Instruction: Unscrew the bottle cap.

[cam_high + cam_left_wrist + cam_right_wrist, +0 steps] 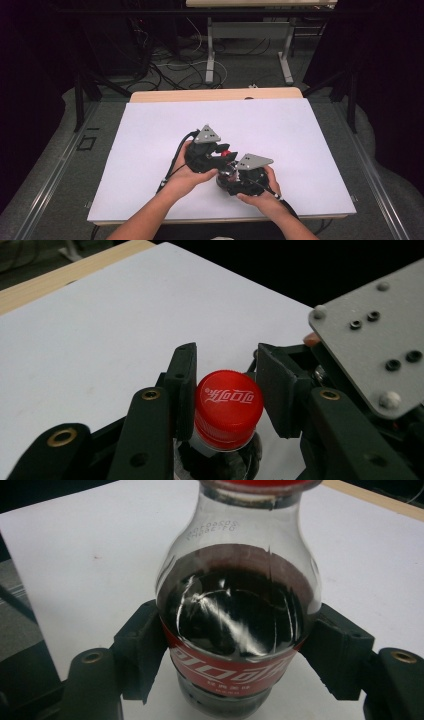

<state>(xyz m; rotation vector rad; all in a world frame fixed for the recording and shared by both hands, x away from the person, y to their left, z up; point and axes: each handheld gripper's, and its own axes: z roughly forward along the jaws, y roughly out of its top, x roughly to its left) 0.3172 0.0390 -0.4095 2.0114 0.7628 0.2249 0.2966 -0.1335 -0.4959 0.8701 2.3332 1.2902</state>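
White sheet [150, 150] covers a wooden table [215, 94]; dark room behind w/ cables on the floor [175, 65] and a second desk frame [250, 35] beyond the far edge. Most of the sheet is bare: wide free space toward far edge and both side edges. Work sits near the front edge, about centre. Cola bottle [235, 615], dark liquid, red label, stands upright there. Right gripper [235, 185] is clamped on the bottle body at label height, pads pressing both sides. Left gripper [227, 390] comes in at the top; its jaws sit tight against the red cap [228, 407], gripping it from either side.
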